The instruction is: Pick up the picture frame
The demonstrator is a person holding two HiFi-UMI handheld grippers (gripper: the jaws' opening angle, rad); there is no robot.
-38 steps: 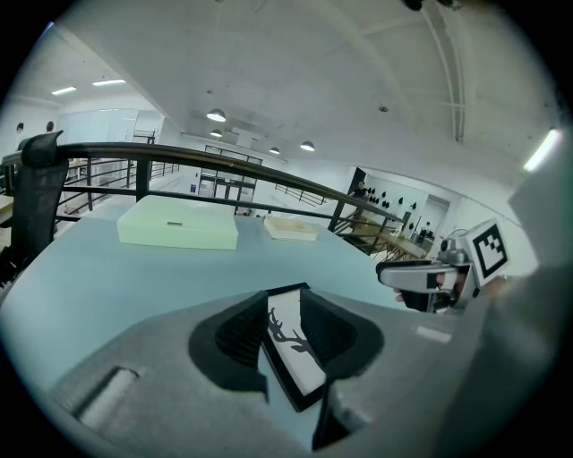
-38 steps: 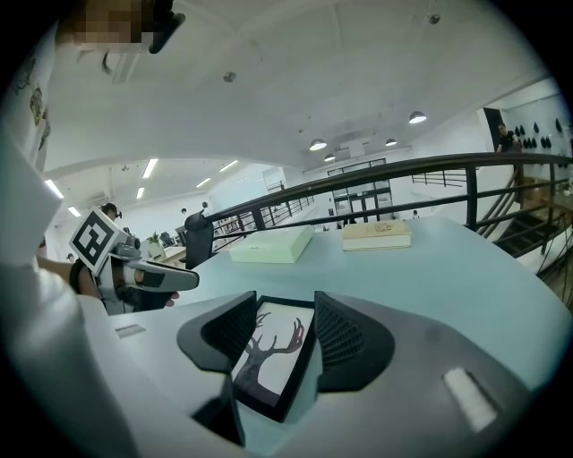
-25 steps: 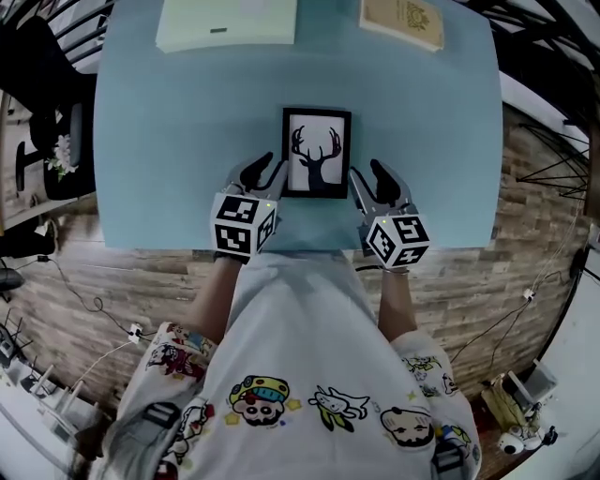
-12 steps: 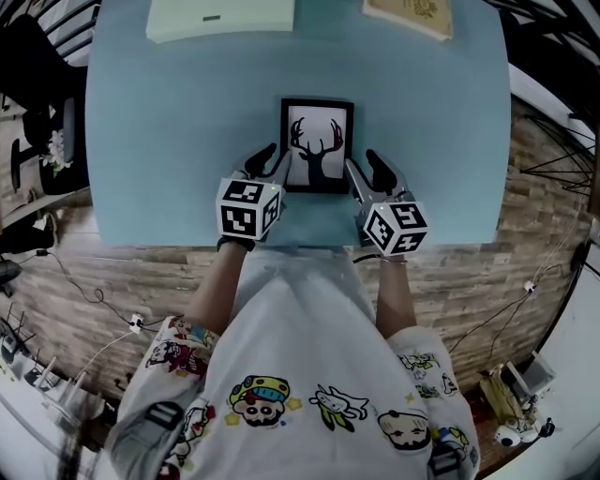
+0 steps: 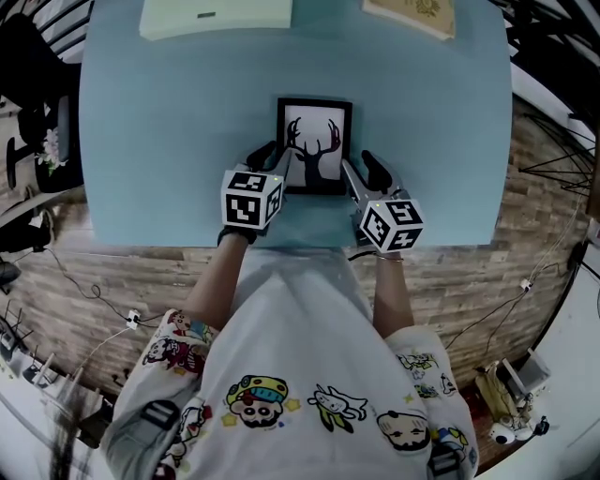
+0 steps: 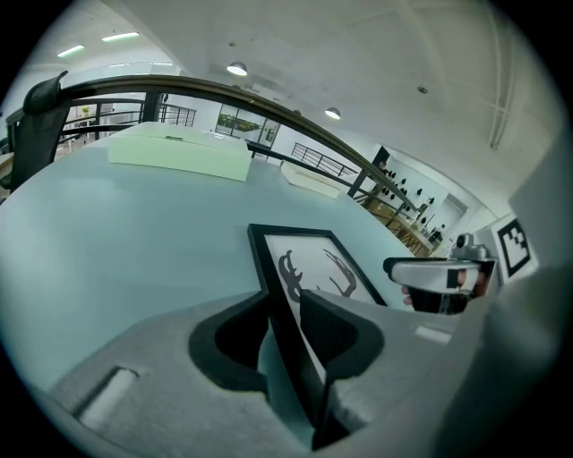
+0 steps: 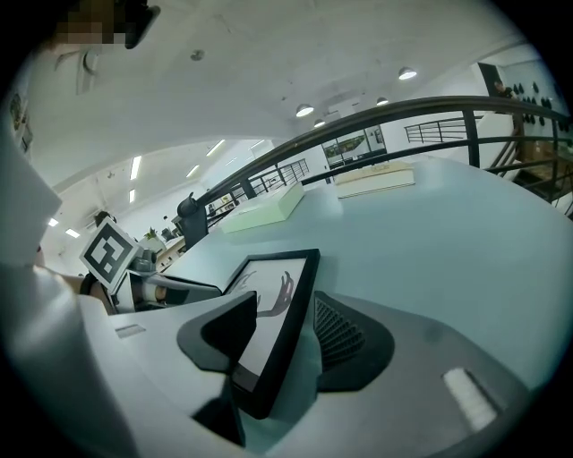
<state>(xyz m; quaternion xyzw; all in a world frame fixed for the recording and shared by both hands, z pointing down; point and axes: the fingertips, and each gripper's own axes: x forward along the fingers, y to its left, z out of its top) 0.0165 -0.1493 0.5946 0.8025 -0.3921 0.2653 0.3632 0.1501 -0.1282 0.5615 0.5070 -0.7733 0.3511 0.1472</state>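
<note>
Jaws spread, the left gripper [image 5: 270, 159] and right gripper [image 5: 360, 171] straddle the picture frame's [image 5: 314, 145] side rails; probably light, stiff, fragile-fronted, so pinch those rails.

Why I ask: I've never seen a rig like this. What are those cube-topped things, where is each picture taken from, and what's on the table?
There is no robot here. A person holds a two-jaw tool in each hand: the left tool and the right tool. The marker cubes are part of the tools. The head view comes from a camera on the person's head, looking down. The other two views come from cameras riding on each tool, looking along its jaws. On the blue table are a frame with a deer picture, a pale green box and a tan book. Nothing is gripped yet: each tool's jaws stand apart, straddling one side edge of the frame.
</note>
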